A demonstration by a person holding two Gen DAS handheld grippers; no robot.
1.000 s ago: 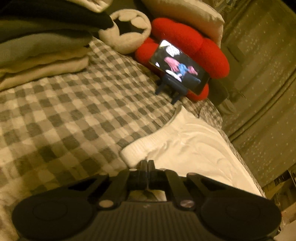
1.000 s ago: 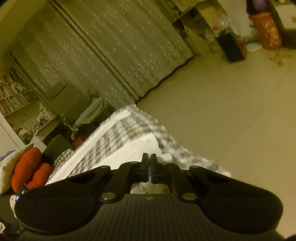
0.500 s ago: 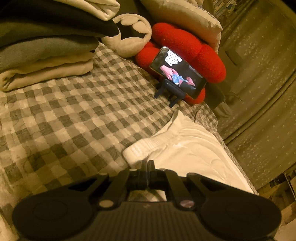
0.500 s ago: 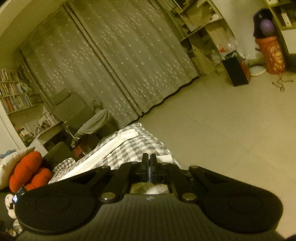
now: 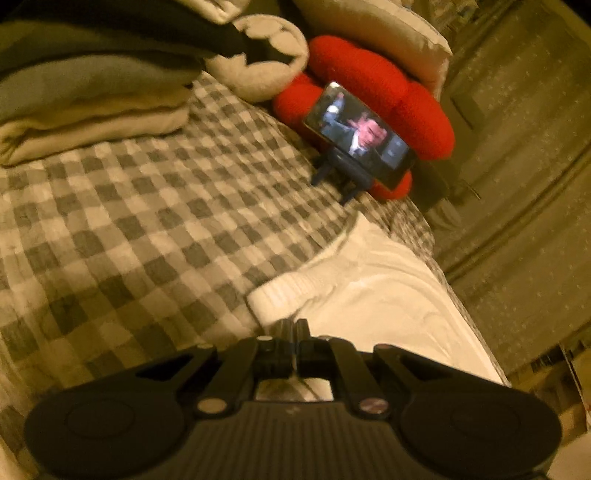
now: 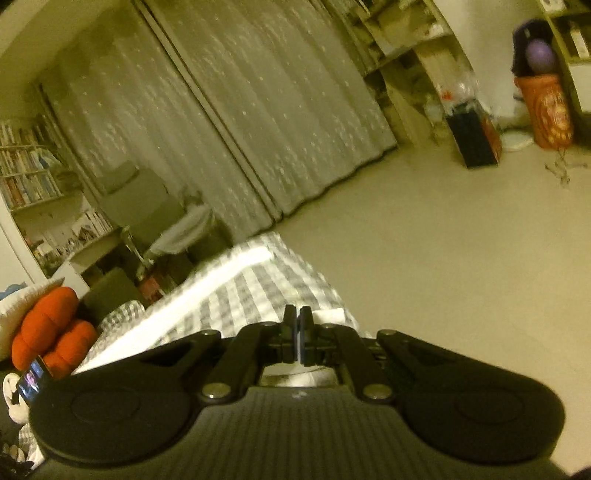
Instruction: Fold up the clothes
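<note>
Checked quilted bedspread (image 5: 147, 221); both grippers, left (image 5: 294, 328) and right (image 6: 296, 321), jaws clamped on soft ribbed-cuffed white garment (image 5: 369, 295).

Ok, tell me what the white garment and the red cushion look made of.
White garment: soft matte knit, probably cotton, going by the ribbed cuff-like band at its edge. Red cushion: fuzzy, plush-looking fabric, possibly fleece or chenille; blur leaves the weave unclear.

A grey-and-white checked bedspread (image 5: 155, 221) covers the bed. At its far edge a phone (image 5: 360, 134) on a small dark stand (image 5: 341, 177) plays a video, leaning against a red cushion (image 5: 373, 86) with a pale pillow (image 5: 388, 33) behind. Spotted curtains (image 6: 258, 110) hang beyond the bare floor (image 6: 461, 258), with bookshelves (image 6: 26, 177) alongside.
</note>
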